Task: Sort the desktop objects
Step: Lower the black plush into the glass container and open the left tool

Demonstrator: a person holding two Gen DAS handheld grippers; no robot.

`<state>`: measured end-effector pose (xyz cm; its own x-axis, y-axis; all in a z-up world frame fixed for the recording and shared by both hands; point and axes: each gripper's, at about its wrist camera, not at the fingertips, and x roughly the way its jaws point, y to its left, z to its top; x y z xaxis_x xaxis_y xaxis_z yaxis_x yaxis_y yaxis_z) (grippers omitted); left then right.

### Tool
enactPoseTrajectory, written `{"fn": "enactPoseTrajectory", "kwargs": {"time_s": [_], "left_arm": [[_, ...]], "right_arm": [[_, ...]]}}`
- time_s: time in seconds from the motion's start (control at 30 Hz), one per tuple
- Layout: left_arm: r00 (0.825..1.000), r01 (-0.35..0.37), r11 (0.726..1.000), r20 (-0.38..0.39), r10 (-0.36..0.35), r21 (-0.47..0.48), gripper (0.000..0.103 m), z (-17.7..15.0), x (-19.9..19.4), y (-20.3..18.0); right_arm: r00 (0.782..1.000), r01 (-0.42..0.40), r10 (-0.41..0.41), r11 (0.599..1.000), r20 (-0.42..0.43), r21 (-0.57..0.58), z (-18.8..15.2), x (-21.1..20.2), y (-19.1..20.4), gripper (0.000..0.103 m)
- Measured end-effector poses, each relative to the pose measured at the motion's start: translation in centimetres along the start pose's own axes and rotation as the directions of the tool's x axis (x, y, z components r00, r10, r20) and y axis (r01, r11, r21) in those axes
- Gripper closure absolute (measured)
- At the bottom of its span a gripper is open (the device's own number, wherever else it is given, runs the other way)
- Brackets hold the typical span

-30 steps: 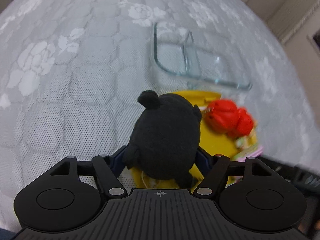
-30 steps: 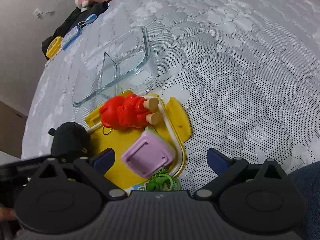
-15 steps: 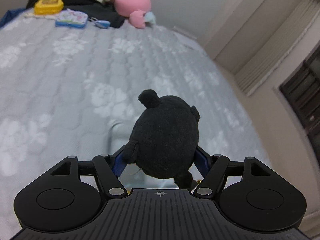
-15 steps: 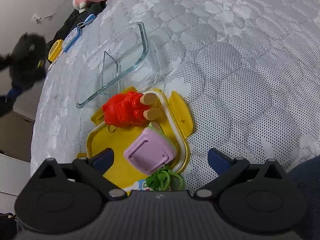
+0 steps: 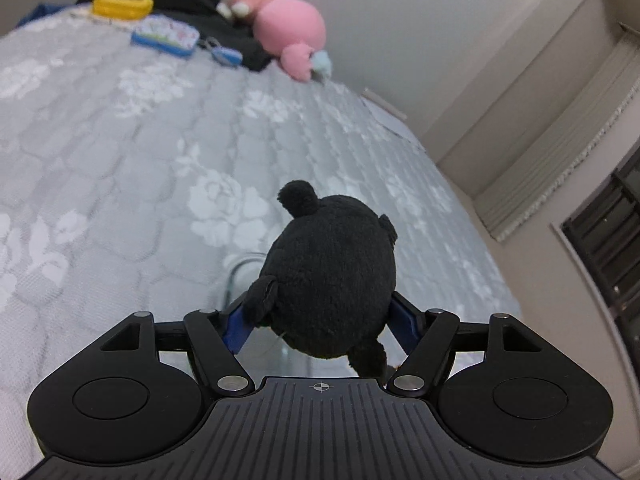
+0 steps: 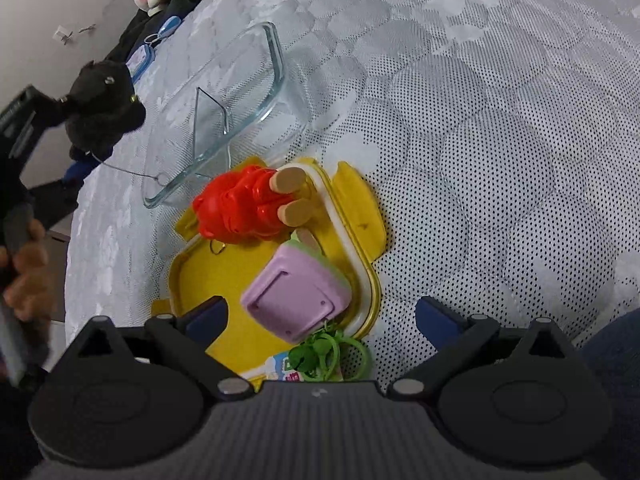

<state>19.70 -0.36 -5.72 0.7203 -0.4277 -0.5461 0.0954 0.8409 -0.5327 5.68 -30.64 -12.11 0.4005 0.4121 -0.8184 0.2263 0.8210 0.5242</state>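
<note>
Left gripper (image 5: 320, 316): clamped on the black plush (image 5: 332, 280), holding it up in the air over the near end of the glass dish (image 6: 224, 120)
Right gripper (image 6: 320, 316): jaws wide apart, gripping nothing, hovering over the yellow lid (image 6: 360, 216)
On the lid: red toy (image 6: 240, 208), purple piece (image 6: 296, 296), green ring (image 6: 328, 356) at its edge
Dish: just beside the lid, divider inside
Far end of bed (image 5: 120, 160): pink plush (image 5: 288, 24), yellow box (image 5: 122, 0), blue case (image 5: 166, 34)
</note>
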Motion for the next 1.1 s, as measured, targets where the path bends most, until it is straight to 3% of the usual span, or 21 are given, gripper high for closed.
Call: {"fn": "enactPoseTrajectory", "kwargs": {"time_s": [0.07, 0.2, 0.37, 0.5, 0.63, 0.73, 0.97, 1.1], "left_arm": [[1.000, -0.009, 1.000, -0.002, 0.009, 0.010, 0.029, -0.6, 0.2, 0.7], [0.995, -0.023, 0.999, -0.100, 0.018, -0.043, 0.029, -0.7, 1.4, 1.9], [0.994, -0.033, 0.999, -0.110, 0.029, -0.034, 0.025, -0.3, 1.6, 1.9], [0.993, -0.015, 0.994, -0.121, 0.002, -0.108, 0.025, 0.1, 1.0, 3.2], [0.992, 0.107, 0.980, -0.049, -0.117, -0.170, 0.025, 0.9, -0.6, 3.8], [0.967, 0.221, 0.949, -0.074, -0.243, -0.226, 0.025, 1.2, 0.2, 3.5], [0.945, 0.146, 0.946, -0.242, -0.220, -0.289, 0.025, -0.6, 4.3, 4.7], [0.944, 0.121, 0.967, -0.276, -0.182, -0.223, 0.023, -1.1, 5.1, 4.1]], "right_arm": [[1.000, 0.006, -0.006, 1.000, -0.003, -0.003, -0.1, 0.0, 0.1, 0.002], [1.000, 0.026, -0.026, 1.000, 0.005, -0.010, -0.1, 0.2, 0.4, 0.002], [0.999, 0.050, -0.050, 0.999, 0.008, -0.021, 0.0, 0.5, 0.7, 0.001], [0.998, 0.060, -0.060, 0.998, 0.013, -0.031, -0.1, 0.6, 0.9, 0.001], [0.998, 0.067, -0.066, 0.997, 0.017, -0.035, -0.2, 0.7, 1.1, 0.001], [0.997, 0.076, -0.075, 0.996, 0.017, -0.047, -0.3, 0.8, 1.3, 0.001], [0.995, 0.094, -0.093, 0.992, 0.019, -0.081, -0.4, 0.8, 1.7, 0.001], [0.996, 0.093, -0.093, 0.992, 0.016, -0.079, -0.4, 0.9, 1.6, 0.001]]}}
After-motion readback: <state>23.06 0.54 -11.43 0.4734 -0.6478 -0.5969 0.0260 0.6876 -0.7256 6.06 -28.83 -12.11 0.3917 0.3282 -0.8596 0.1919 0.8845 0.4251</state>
